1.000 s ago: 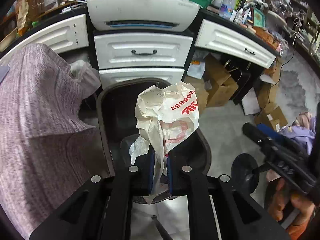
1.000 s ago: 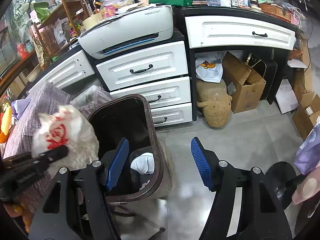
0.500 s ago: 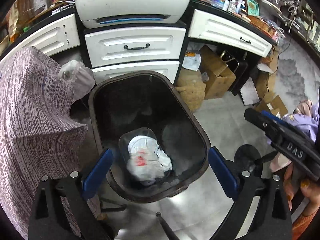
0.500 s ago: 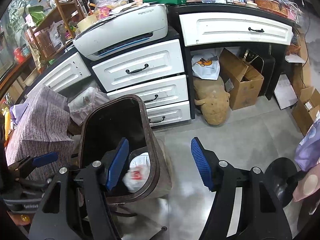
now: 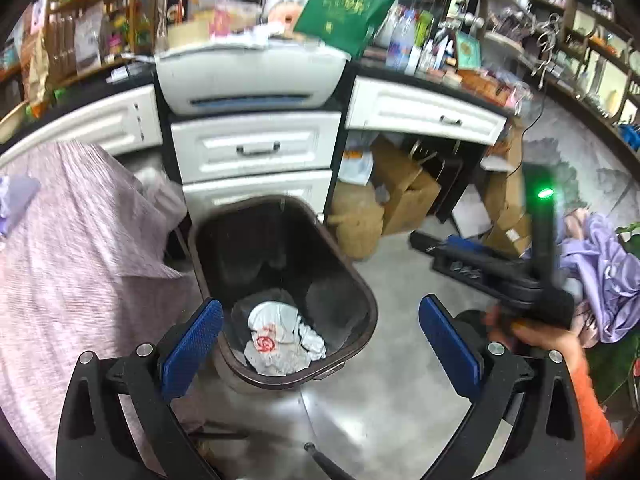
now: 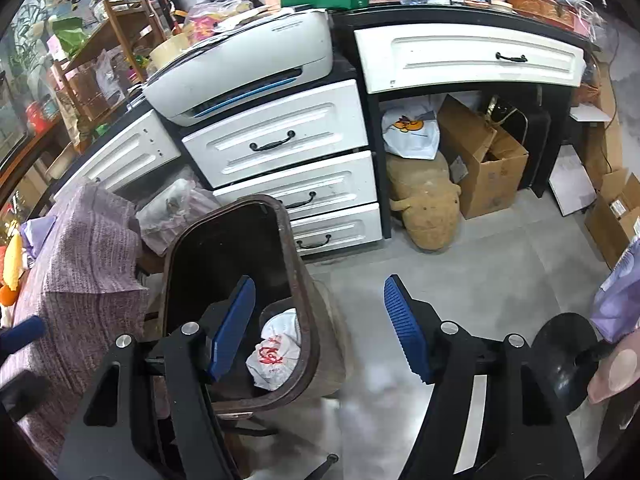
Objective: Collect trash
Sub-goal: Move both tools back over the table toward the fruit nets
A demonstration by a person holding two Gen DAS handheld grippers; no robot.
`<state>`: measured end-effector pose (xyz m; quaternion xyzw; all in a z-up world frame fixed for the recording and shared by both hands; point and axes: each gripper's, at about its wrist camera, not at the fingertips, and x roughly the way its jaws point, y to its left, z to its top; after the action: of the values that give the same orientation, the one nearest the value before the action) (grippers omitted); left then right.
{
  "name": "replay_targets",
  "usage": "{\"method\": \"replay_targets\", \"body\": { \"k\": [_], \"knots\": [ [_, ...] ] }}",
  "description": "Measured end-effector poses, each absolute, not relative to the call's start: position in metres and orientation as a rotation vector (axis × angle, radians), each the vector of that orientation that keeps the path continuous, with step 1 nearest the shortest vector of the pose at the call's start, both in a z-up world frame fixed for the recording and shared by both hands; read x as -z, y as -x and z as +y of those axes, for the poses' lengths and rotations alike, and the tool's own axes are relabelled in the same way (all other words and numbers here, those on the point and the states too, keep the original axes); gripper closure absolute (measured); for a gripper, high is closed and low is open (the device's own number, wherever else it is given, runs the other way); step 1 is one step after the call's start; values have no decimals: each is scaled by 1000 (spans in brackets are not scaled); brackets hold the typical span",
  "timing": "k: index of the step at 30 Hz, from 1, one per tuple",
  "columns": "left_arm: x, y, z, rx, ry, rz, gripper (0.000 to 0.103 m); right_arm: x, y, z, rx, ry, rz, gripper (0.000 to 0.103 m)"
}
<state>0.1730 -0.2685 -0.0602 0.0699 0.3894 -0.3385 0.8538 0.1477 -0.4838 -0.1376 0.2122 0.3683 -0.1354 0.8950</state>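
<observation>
Partly hidden, the crumpled white plastic bag with red print [image 5: 280,340] lies at the bottom of the dark brown plastic trash bin [image 5: 362,292], and from your right wrist camera your own blue finger pad [image 6: 234,326] and the bin's near wall cover part of it. Much of the left view is smeared, so the cluttered shelves behind the white printer [image 5: 250,76] are hard to read. Your left gripper [image 5: 320,344] stands as wide as it goes, above the bin mouth and apart from the bag, gripping nothing. Your right gripper [image 6: 320,326] is easing open, about two-thirds spread, empty, its left pad over the bin. Both point steeply downward; your right hand [image 5: 532,330], in an orange sleeve, grips its handle.
</observation>
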Motion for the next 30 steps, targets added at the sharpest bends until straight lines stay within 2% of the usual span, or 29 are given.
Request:
{"method": "replay_targets", "body": {
  "k": [3,6,19,30],
  "knots": [
    [43,-164,-252,714,-113,774,6,132,-153,-473,242,-432,763,35],
    [32,-159,-234,690,-99,739,6,125,-159,-452,186,-413,754,24],
    [10,-158,-120,446,-34,677,6,86,-196,-330,-146,-289,748,23],
    [22,-159,-9,194,-13,710,6,54,-218,-229,-389,-182,746,23]
  ]
}}
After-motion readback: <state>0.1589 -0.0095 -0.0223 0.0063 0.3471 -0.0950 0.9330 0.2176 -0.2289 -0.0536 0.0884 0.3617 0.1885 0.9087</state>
